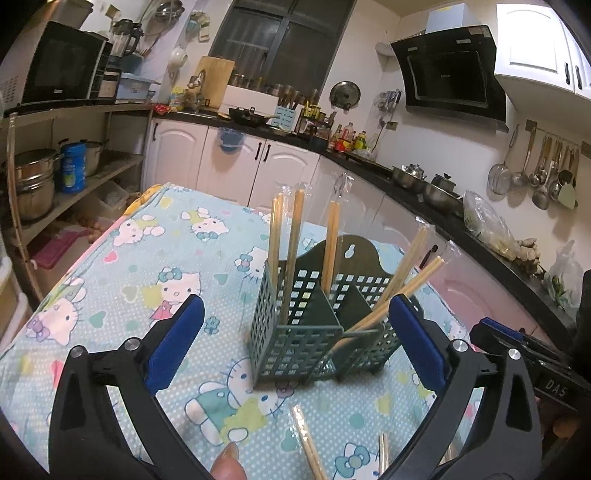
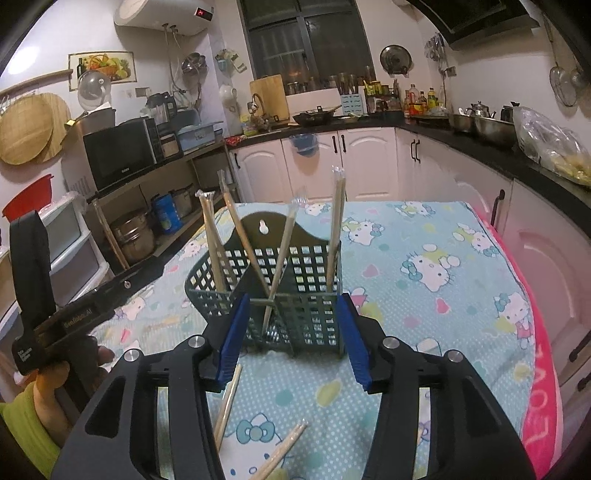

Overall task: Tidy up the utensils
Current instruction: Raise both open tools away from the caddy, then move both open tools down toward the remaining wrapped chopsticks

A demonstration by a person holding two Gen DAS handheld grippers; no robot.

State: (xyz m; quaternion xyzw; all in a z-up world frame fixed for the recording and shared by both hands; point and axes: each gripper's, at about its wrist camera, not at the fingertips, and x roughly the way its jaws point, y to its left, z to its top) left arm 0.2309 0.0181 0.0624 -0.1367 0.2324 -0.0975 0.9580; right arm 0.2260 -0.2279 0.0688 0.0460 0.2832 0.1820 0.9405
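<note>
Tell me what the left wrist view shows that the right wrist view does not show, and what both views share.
Only the left wrist view shows the range hood and the row of hanging ladles. Only the right wrist view shows the water heater, the fruit picture and a red basin. Both show the green chopstick holder with wrapped chopsticks standing in it, loose chopsticks on the cartoon-cat tablecloth, and the microwave.

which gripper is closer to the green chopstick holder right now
Right. The right gripper has its open fingers framing the green chopstick holder's near wall, nothing gripped. The left gripper sits a bit further back, open wide, the holder showing between its fingers without contact.
</note>
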